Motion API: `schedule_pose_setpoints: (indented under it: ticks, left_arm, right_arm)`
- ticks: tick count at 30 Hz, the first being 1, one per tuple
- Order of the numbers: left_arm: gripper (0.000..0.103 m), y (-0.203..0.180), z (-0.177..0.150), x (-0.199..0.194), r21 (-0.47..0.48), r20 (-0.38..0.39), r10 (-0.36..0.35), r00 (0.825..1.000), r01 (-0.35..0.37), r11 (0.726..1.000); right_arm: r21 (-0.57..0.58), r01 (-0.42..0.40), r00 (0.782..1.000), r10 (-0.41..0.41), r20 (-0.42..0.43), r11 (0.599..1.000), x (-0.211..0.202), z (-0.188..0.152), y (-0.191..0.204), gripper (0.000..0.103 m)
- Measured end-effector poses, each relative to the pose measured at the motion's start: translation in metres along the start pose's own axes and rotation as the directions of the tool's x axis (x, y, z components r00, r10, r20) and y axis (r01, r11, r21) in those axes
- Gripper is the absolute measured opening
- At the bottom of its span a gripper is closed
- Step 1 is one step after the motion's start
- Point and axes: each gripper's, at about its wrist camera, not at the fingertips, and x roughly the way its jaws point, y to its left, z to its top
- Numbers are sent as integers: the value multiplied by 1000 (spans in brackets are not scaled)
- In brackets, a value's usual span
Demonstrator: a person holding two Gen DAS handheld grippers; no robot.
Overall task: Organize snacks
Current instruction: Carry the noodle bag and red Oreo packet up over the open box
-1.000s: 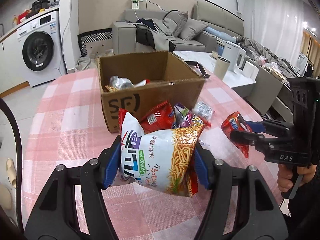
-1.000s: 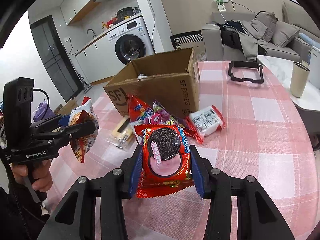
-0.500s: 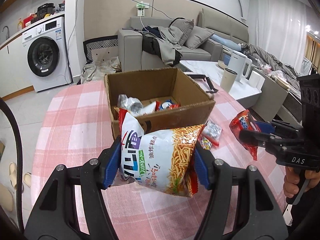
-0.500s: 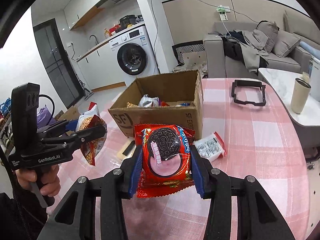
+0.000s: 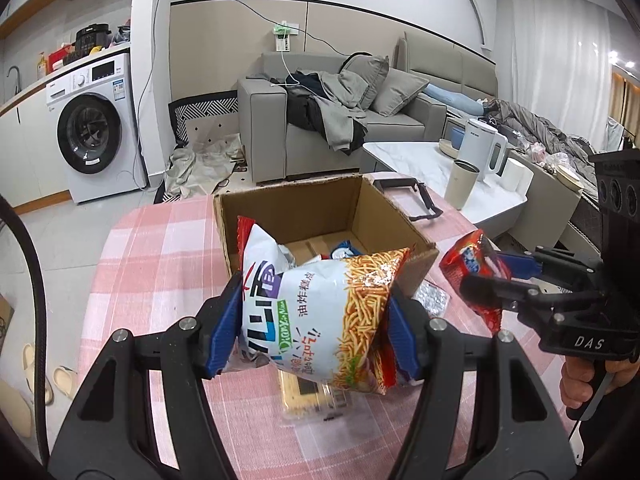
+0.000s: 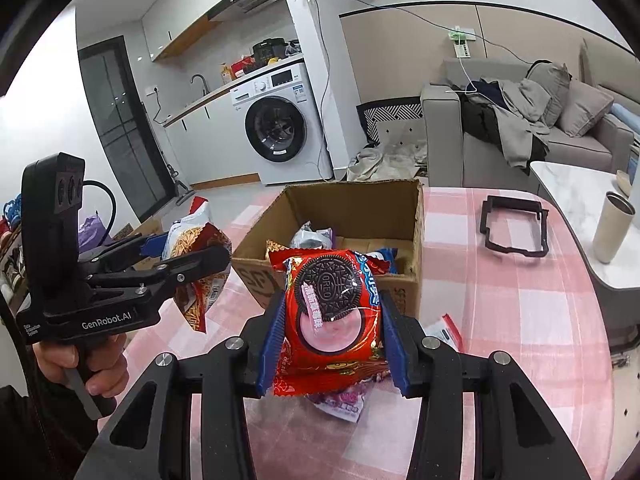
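My left gripper (image 5: pixel 316 332) is shut on a white bag of fried sticks (image 5: pixel 320 316), held in the air just in front of the open cardboard box (image 5: pixel 320 216). My right gripper (image 6: pixel 332 336) is shut on a red Oreo pack (image 6: pixel 332 316), also lifted before the same box (image 6: pixel 352 208). Each gripper shows in the other's view: the right gripper (image 5: pixel 492 280) with its red pack at the right, the left gripper (image 6: pixel 188 256) with its bag at the left. A few packets lie in the box's bottom.
A pink checked tablecloth (image 5: pixel 152 240) covers the table. Loose snacks lie below the grippers: a clear biscuit pack (image 5: pixel 312 396), a silver packet (image 5: pixel 432 298), a purple packet (image 6: pixel 344 400). A black frame (image 6: pixel 514 228) lies behind the box. A low marble table (image 5: pixel 420 160) carries a cup and kettle.
Both grippers have risen with their packs and come nearer the box; its inside now shows from above. The loose snacks on the cloth have dropped below the held packs.
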Motion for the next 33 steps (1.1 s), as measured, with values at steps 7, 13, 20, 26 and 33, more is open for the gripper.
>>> schedule_pose_setpoints:
  ticks: [7, 13, 20, 26, 33]
  left_arm:
    - [62, 1, 15, 4, -1, 13, 12, 1000, -12, 1000]
    - [62, 8, 28, 14, -9, 13, 30, 999, -30, 1000]
    - [62, 15, 38, 24, -21, 12, 40, 999, -40, 999]
    - [62, 20, 45, 36, -21, 4, 44, 999, -43, 999]
    - [62, 25, 52, 61, -20, -13, 42, 999, -43, 999]
  right_arm:
    - [3, -11, 1000, 11, 5, 1000, 11, 14, 1, 45]
    - [5, -13, 1000, 13, 4, 1000, 22, 26, -1, 45]
    - [-3, -2, 1000, 2, 10, 1000, 30, 39, -2, 45]
    - [-18, 31, 999, -30, 11, 999, 41, 48, -4, 45]
    - [-15, 59, 998, -59, 11, 998, 55, 53, -10, 45]
